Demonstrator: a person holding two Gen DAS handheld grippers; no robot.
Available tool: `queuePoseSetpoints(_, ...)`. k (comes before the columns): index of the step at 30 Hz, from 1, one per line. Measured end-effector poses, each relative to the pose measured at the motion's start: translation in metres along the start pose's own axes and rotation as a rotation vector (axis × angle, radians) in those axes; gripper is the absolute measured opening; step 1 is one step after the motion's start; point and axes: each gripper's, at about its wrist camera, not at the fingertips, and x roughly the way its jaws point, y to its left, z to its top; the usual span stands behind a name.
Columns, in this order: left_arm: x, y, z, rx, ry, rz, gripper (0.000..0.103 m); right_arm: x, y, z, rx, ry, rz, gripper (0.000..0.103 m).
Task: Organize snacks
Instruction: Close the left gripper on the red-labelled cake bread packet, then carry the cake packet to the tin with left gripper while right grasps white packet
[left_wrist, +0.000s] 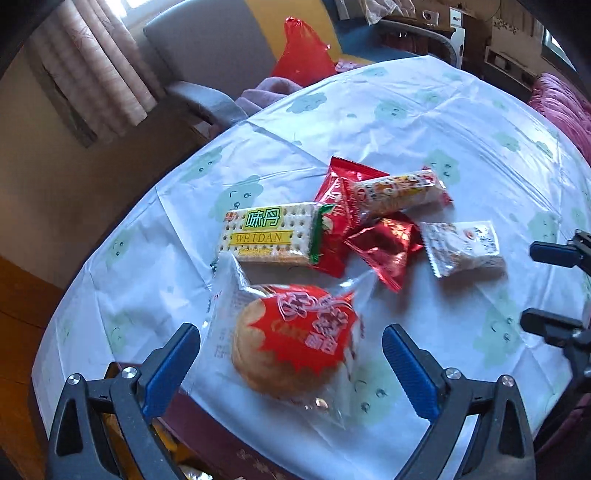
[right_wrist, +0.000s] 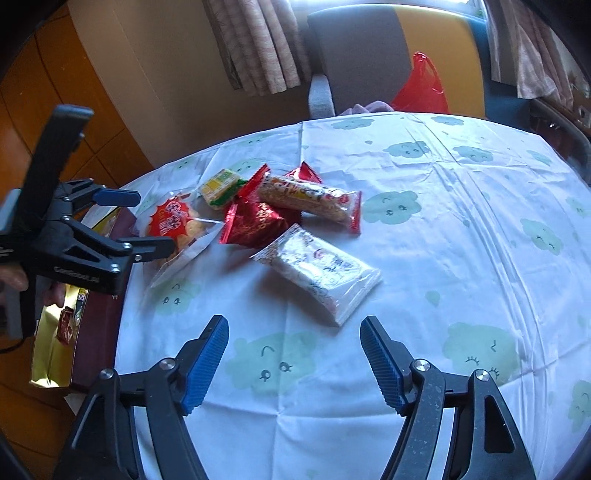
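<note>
Both grippers angled down over the table — left gripper (left_wrist: 291, 354) jaws wide astride the cake packet (left_wrist: 295, 339), untouched; right gripper (right_wrist: 293, 360) jaws apart, empty.

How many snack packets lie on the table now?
6: round cake nearest the left gripper, cracker pack, two red packets, long roll, white packet. Others may be hidden underneath.

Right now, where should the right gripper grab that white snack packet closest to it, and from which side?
Take the white packet across its short width at mid-body, coming down from above. It lies flat and apart from the pile on the tablecloth, long axis slanting away, so the right gripper likely needs a slight roll to straddle the long edges. The crimped ends look too thin to hold firmly.
</note>
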Motion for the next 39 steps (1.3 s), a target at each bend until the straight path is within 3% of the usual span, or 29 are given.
queuePoseSetpoints(3, 0.019, 0.005, 0.002, -0.043, 0.031, -0.022, 0.099, -0.001, -0.008, 0.004, 0.01, -0.008, -0.012, 0.075)
queuePoseSetpoints(5, 0.025, 0.002, -0.001, -0.048, 0.035, 0.033, 0.087, 0.0, -0.013, 0.006, 0.021, -0.01, -0.02, 0.075)
queuePoseSetpoints(10, 0.012, -0.004, -0.008, -0.09, -0.033, 0.048, 0.077, 0.001, -0.027, 0.014, 0.023, -0.021, -0.037, 0.075)
queuePoseSetpoints(14, -0.006, -0.017, -0.023, -0.142, -0.076, 0.006, 0.075, 0.0, -0.034, 0.026, 0.013, -0.031, -0.03, 0.072)
queuePoseSetpoints(23, -0.066, -0.063, -0.068, -0.216, -0.198, -0.085, 0.074, 0.018, -0.015, 0.058, -0.064, -0.008, 0.121, 0.066)
queuePoseSetpoints(30, -0.079, -0.086, -0.092, -0.241, -0.225, -0.123, 0.073, 0.042, 0.004, 0.094, -0.238, -0.023, 0.07, 0.066)
queuePoseSetpoints(37, -0.078, -0.088, -0.102, -0.275, -0.226, -0.153, 0.072, 0.083, 0.016, 0.113, -0.398, 0.091, 0.043, 0.065)
queuePoseSetpoints(38, -0.078, -0.088, -0.103, -0.277, -0.225, -0.156, 0.072, 0.09, 0.016, 0.112, -0.41, 0.117, 0.035, 0.06)
queuePoseSetpoints(39, -0.078, -0.089, -0.104, -0.281, -0.223, -0.159, 0.072, 0.094, 0.015, 0.11, -0.424, 0.124, 0.011, 0.044)
